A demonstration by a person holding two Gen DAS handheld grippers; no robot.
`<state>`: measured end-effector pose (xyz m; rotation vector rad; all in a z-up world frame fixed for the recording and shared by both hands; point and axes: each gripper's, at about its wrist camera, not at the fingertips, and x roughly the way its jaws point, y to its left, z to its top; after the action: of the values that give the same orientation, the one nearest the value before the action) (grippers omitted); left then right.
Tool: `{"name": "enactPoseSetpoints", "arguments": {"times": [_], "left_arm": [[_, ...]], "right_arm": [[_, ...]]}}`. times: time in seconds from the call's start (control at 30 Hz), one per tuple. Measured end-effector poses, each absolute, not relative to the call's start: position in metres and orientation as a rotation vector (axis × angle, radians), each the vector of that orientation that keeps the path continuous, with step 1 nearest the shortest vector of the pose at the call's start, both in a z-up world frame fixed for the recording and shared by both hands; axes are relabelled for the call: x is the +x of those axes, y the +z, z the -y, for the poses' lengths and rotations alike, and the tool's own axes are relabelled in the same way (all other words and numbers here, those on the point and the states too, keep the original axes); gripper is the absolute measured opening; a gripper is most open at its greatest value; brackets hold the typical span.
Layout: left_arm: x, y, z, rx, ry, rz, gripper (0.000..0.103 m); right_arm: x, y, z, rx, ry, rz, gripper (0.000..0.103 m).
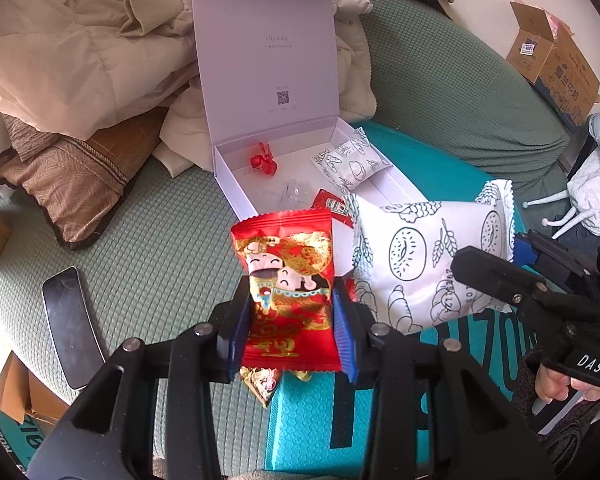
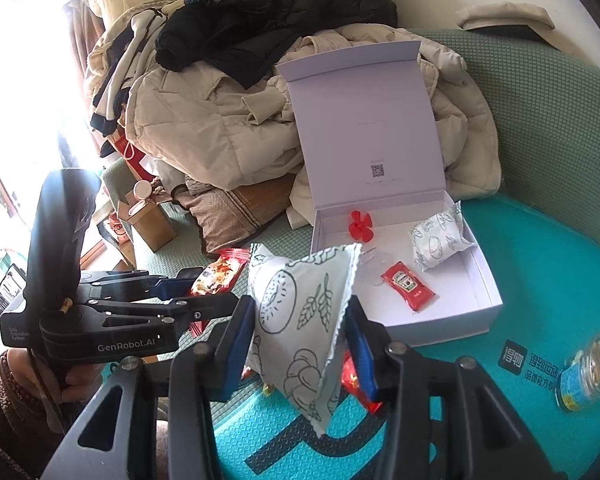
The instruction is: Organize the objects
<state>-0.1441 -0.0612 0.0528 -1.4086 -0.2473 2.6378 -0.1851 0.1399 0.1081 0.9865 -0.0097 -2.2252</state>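
Far left, a black smartphone (image 1: 70,326) lies flat on the green quilted sofa cushion (image 1: 160,256), out of the way and out of play. Moving right, the left gripper (image 1: 292,320) has its jaws pinching a red foil snack packet printed with a gold cartoon figure (image 1: 288,280), held upright by its lower half so the top is free to tip forward. Beyond it sits the open white cardboard box (image 1: 236,196), lid propped back against a heap of cream padded jackets (image 1: 80,60), ready to take things. Inside already: a small red plastic propeller (image 1: 264,160), a red ketchup sachet (image 2: 408,286) and a small white bread-print pouch (image 2: 440,244). Right again, the right gripper (image 2: 300,344) has its jaws clamped on a larger white bakery packet with doughnut drawings (image 2: 300,312), lifted above the teal foam mailer (image 2: 520,280). Both look bound for the box, I'd say. Far right, a small glass jar (image 2: 590,372) lies waiting on its side.
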Motion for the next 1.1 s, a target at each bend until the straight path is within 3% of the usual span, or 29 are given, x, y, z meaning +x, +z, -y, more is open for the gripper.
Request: {"name": "enactPoseSetpoints", "arguments": {"times": [0.07,0.13,0.23,0.27,0.57,0.63,0.67,0.73,0.77,0.8,1.1], "left_arm": [[-0.152,0.049,0.060,-1.410,2.635,0.246,0.035],[-0.161,0.045,0.060,-1.413,2.634,0.252,0.035],[-0.176,0.035,0.057,-1.403,2.626,0.230,0.035],[-0.182,0.030,0.055,-1.416,2.626,0.219,0.035],[-0.178,-0.004,0.049,-1.482,2.536,0.267,0.035],[-0.172,-0.005,0.045,-1.487,2.534,0.254,0.035],[-0.170,-0.006,0.043,-1.490,2.531,0.246,0.035],[-0.165,-0.008,0.039,-1.502,2.516,0.241,0.035],[-0.163,-0.009,0.036,-1.512,2.503,0.244,0.035],[-0.160,-0.010,0.034,-1.524,2.489,0.247,0.035],[-0.139,-0.019,0.005,-1.539,2.444,0.252,0.035]], "right_arm": [[-0.193,0.105,-0.140,0.987,-2.234,0.014,0.041],[-0.201,0.101,-0.140,0.983,-2.233,0.030,0.031],[-0.216,0.092,-0.137,0.990,-2.235,0.050,0.004],[-0.221,0.085,-0.135,0.994,-2.235,0.057,0.001],[-0.234,0.037,-0.145,1.128,-2.257,0.065,0.002],[-0.226,0.033,-0.151,1.135,-2.302,0.026,0.005],[-0.223,0.031,-0.154,1.140,-2.312,0.014,0.013],[-0.214,0.026,-0.162,1.150,-2.326,0.009,0.047],[-0.210,0.024,-0.167,1.151,-2.338,0.020,0.075],[-0.206,0.021,-0.172,1.146,-2.353,0.030,0.090],[-0.191,-0.021,-0.208,1.399,-2.474,0.072,0.093]]}}
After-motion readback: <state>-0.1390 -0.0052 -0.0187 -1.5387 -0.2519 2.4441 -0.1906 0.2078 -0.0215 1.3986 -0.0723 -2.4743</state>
